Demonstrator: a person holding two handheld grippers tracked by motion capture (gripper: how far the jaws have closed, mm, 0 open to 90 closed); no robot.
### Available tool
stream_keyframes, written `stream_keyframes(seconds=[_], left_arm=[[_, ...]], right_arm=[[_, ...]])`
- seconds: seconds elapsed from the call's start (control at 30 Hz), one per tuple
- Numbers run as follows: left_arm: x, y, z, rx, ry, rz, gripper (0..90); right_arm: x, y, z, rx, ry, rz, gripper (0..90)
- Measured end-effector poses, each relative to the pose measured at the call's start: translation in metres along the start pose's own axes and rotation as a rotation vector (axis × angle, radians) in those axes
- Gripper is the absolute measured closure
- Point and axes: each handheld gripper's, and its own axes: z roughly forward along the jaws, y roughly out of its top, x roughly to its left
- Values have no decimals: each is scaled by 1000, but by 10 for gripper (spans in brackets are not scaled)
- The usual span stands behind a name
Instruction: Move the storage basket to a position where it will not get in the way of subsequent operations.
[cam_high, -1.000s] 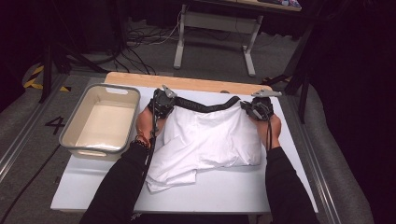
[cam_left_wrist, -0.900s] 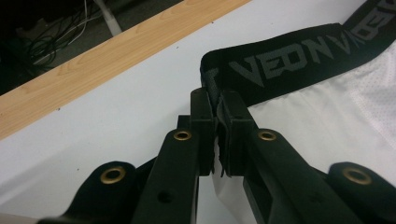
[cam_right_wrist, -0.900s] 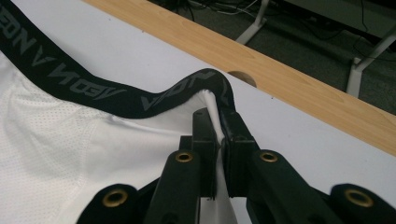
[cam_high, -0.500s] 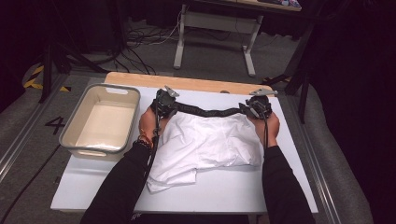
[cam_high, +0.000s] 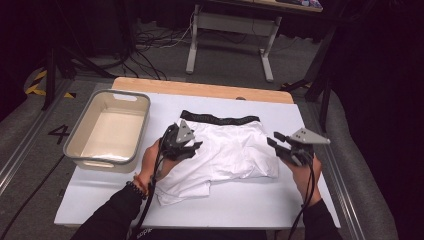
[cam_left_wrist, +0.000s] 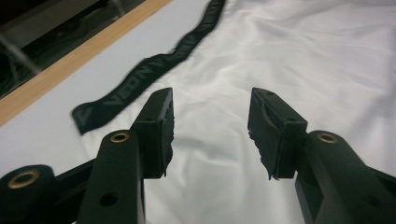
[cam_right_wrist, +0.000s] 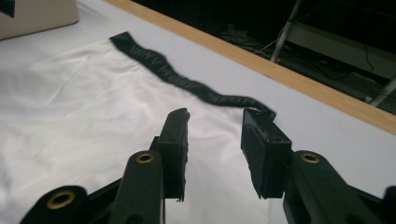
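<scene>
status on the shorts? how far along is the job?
Done: the white shorts lie spread on the table, black waistband straight along the far edge. In hand: nothing; left gripper and right gripper are open, jaws just opened, nothing between them. Left: the near-left corner looks bunched, and the bin holds nothing.

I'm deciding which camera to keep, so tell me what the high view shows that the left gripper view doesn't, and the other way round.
High view alone: the grey bin left of the garment, both hand-held grippers, left and right, and the person's forearms. Left gripper view alone: a close look between its own jaws, which stand apart with nothing between them, and blurred lettering on the black waistband. Both share the white shorts lying flat, the white table and its wooden far edge.
</scene>
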Motion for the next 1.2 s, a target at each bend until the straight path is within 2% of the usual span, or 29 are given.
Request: stream_keyframes(seconds=[0.07, 0.13, 0.2, 0.3, 0.4, 0.53, 0.63, 0.7, 0.77, 0.9, 0.97, 1.07, 1.13, 1.2], left_arm=[[-8, -7, -7, 5, -24, 26, 473], [-14, -14, -14, -14, -52, 39, 447], [-21, -22, -19, -18, -62, 68, 433], [-31, -34, -25, -3, -84, 89, 400], [-43, -45, -29, 34, -130, 108, 399], [-60, -62, -33, 74, -233, 91, 411], [-71, -70, -32, 114, -284, 115, 435], [-76, -74, -26, 149, -316, 123, 448], [-78, -73, -23, 167, -309, 143, 467], [-73, -70, -18, 179, -325, 111, 505], [-72, -69, -15, 186, -318, 120, 516], [-70, -68, -14, 190, -307, 111, 571], [-69, -68, -13, 188, -290, 123, 622], [-69, -67, -14, 197, -266, 134, 727]], right_arm=[[11, -13, -4, 2, 35, -4, 607], [24, -22, -6, 14, 58, -44, 591], [32, -27, -8, 23, 85, -44, 579], [43, -37, -8, 48, 126, -40, 539], [51, -48, -6, 95, 144, -75, 507], [55, -59, -5, 141, 171, -63, 492], [58, -62, -2, 173, 157, -104, 482], [59, -62, 0, 183, 161, -113, 483], [61, -63, 4, 210, 151, -134, 478], [63, -61, 11, 235, 124, -198, 505], [63, -60, 14, 243, 118, -194, 545], [61, -58, 19, 252, 117, -198, 623], [60, -57, 21, 258, 118, -202, 728], [59, -56, 23, 262, 120, -195, 809]])
